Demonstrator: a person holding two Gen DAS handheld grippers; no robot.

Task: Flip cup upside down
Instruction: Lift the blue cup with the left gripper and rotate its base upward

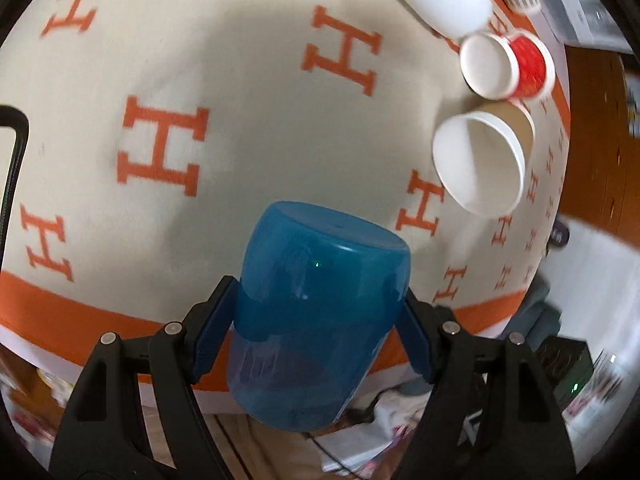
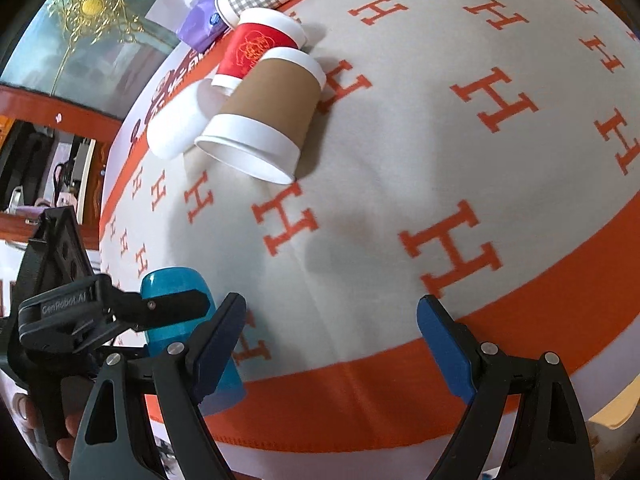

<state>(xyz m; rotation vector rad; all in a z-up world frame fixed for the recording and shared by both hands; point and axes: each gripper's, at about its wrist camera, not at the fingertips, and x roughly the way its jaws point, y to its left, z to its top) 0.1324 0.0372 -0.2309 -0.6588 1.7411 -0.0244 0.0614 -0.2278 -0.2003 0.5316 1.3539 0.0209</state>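
The blue cup (image 1: 320, 312) is pinched at mid-body by the left gripper (image 1: 320, 332), 1 pad on each side, closed base pointed fwd toward the H-print cloth (image 1: 240, 80), held off the cloth near its orange border. The right gripper (image 2: 332, 344) is spread wide, nothing betw. its 2 fingers. The cup is judged light, stiff, smooth plastic, prob. slippery; a mid-wall grip across the dia. is judged safest.

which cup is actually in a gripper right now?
The translucent blue plastic cup, clamped in the left gripper. The brown-sleeved paper cup and red paper cup sit untouched on the cloth.
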